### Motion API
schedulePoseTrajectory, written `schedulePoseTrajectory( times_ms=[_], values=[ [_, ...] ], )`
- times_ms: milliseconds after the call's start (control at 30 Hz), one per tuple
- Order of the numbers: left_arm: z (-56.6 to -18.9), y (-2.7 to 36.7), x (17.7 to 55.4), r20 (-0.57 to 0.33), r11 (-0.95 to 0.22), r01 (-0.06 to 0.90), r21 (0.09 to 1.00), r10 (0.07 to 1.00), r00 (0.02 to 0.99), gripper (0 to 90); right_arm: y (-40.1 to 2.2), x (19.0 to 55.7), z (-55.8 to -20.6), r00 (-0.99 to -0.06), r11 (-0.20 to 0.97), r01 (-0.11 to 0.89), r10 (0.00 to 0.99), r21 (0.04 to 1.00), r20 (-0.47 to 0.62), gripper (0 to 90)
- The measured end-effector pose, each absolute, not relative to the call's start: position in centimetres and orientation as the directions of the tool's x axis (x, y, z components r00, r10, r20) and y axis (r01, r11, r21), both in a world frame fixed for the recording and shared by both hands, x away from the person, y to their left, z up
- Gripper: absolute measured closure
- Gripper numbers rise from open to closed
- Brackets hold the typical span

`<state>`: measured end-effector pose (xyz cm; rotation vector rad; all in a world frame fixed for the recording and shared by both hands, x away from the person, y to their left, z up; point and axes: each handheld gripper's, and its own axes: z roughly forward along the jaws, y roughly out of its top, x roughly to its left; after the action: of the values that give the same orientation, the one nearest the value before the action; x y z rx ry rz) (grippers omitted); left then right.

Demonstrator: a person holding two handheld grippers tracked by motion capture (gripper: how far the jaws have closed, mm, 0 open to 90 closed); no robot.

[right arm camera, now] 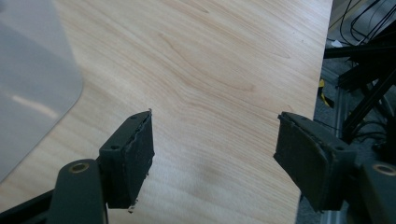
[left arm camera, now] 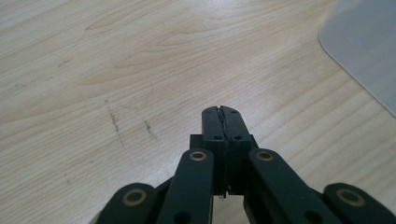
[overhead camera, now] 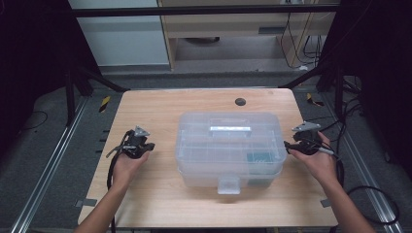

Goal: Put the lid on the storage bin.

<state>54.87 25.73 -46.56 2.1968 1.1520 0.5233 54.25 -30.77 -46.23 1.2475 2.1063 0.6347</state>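
Note:
A clear plastic storage box (overhead camera: 230, 147) with a grey handle on its lid and a front latch stands in the middle of the wooden table (overhead camera: 160, 194). My left gripper (overhead camera: 138, 144) hovers over the table to the left of the box, jaws pressed together with nothing between them (left arm camera: 223, 122). A corner of the box (left arm camera: 364, 46) lies to its upper right. My right gripper (overhead camera: 303, 141) is just off the box's right side, jaws spread wide and empty (right arm camera: 215, 154) over bare wood. The box's edge (right arm camera: 32, 84) is at the left there.
A small dark round hole (overhead camera: 240, 102) marks the table's far edge. Black frame bars and cables (right arm camera: 364, 70) lie past the table's right edge. Metal rails run along both sides on the floor. A cable trails from each gripper.

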Motion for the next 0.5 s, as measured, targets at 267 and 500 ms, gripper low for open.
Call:
schedulePoseTrajectory(
  times_ms=[267,500],
  values=[
    [-48.5,25.2,55.8,0.077,-0.394,0.595,0.7,0.87,0.486,49.9,-30.9,55.2,-48.4,-0.343,0.361,0.618,0.923,0.698,-0.174,24.3],
    [-49.6,25.3,56.3,0.012,-0.331,0.62,0.711,0.887,0.461,28.3,-30.6,55.5,-49.5,-0.349,0.335,0.635,0.928,0.696,-0.128,20.7]
  ],
)
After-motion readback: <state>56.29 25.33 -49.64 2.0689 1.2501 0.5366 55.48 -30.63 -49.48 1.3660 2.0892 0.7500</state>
